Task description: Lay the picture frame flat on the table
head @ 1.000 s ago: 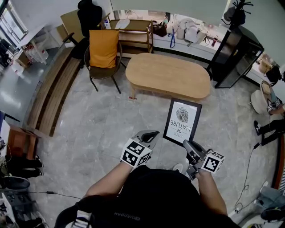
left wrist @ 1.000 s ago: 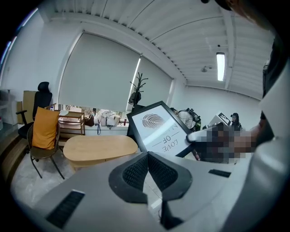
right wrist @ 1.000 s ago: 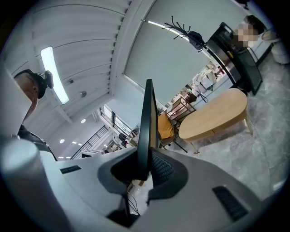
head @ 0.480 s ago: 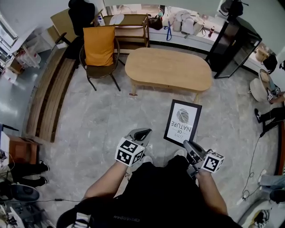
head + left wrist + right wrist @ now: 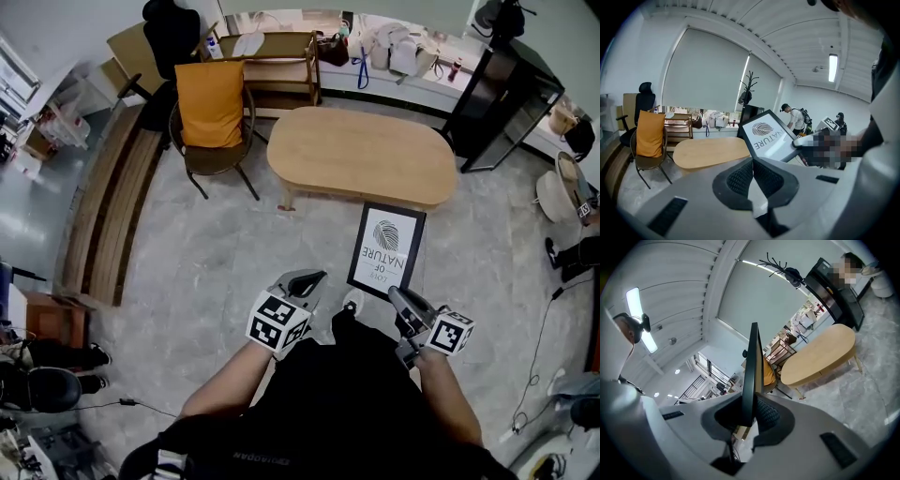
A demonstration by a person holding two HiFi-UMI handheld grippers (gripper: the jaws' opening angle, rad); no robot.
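My right tool [image 5: 395, 294] clamps the black-framed leaf print [image 5: 385, 249], left tool [image 5: 312, 278] closed empty; I'd ease it flat onto the oval wooden bench [image 5: 361, 155].

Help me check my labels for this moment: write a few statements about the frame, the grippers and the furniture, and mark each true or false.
1. The right gripper is shut on the picture frame's edge. True.
2. The picture frame lies flat on the wooden table. False: it is held in the air over the floor, short of the table.
3. The left gripper also grips the frame. False: its jaws are together with nothing between them.
4. A chair with an orange cushion stands near the table. True.
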